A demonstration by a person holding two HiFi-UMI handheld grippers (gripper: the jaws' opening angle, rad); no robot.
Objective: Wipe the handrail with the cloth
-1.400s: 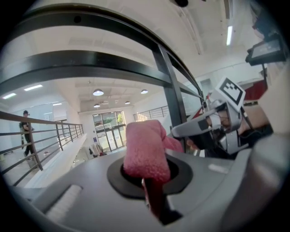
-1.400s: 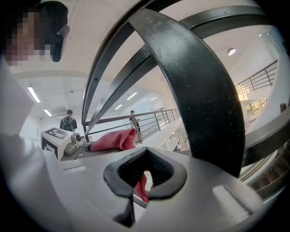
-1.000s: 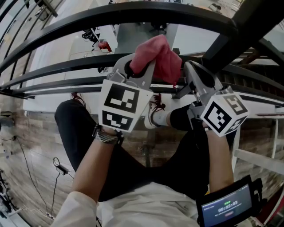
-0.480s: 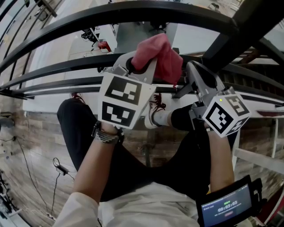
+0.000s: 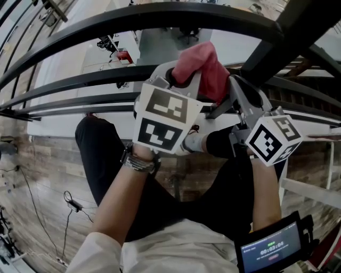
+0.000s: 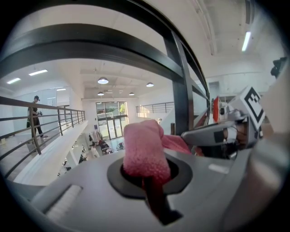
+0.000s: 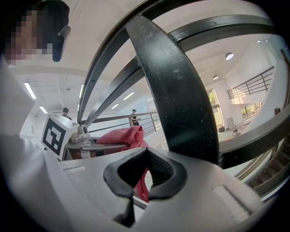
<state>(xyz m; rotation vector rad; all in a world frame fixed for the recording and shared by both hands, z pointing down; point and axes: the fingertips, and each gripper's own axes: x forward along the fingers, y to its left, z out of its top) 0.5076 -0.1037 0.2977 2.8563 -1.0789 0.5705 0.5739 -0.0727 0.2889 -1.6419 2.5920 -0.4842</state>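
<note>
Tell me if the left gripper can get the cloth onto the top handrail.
Probably yes: the left gripper is shut on the cloth, and the top handrail runs just beyond it with nothing between.

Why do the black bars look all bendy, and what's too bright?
Head view: the wide lens bows the handrail into an arc. Left gripper view: the ceiling lamps glow plain white, and the corners go black. Right gripper view: the post bends too; the blocky patch at top left was added afterwards.
</note>
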